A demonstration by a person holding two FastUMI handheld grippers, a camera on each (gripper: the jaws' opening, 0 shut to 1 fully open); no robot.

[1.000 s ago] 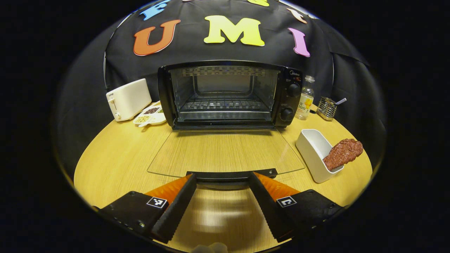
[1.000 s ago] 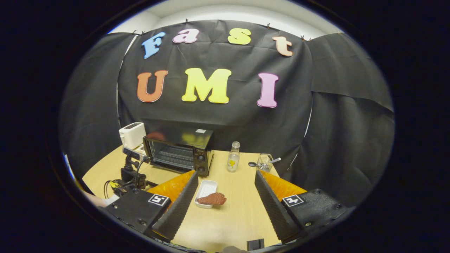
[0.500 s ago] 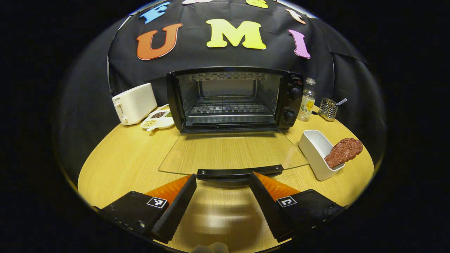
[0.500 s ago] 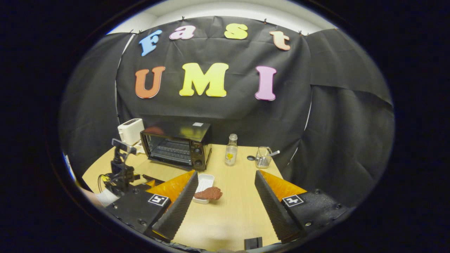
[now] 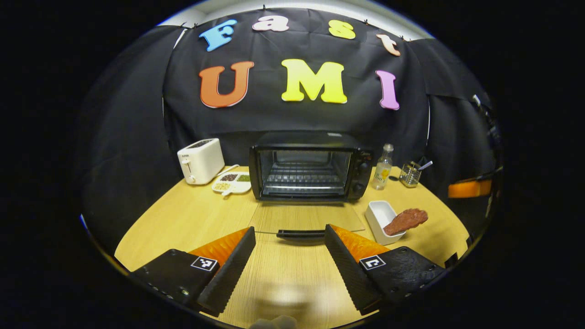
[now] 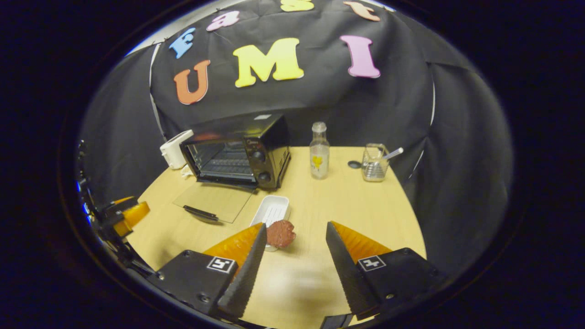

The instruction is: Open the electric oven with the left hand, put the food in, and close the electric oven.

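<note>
The black electric oven [image 5: 308, 167] [image 6: 237, 153] stands at the back of the round wooden table with its glass door [image 5: 305, 218] [image 6: 211, 202] folded flat down; the wire rack inside is bare. A brown piece of food [image 5: 406, 220] [image 6: 280, 233] leans on the near rim of a white tray [image 5: 383, 220] [image 6: 272, 211] to the oven's right. My left gripper [image 5: 289, 269] is open, low over the table, a short way in front of the door handle [image 5: 300, 234]. My right gripper [image 6: 292, 274] is open just in front of the food, nothing between its fingers.
A white toaster [image 5: 200, 160] and a small divided dish [image 5: 231, 182] of grains sit left of the oven. A clear bottle [image 6: 319, 156] [image 5: 382, 167] and a wire holder [image 6: 374, 163] with a spoon stand to the right. The table edge [image 5: 137, 219] curves round.
My left gripper has drawn back from the open door's handle, so the oven looks smaller. My right gripper has dropped and moved forward toward the food on the tray.
</note>
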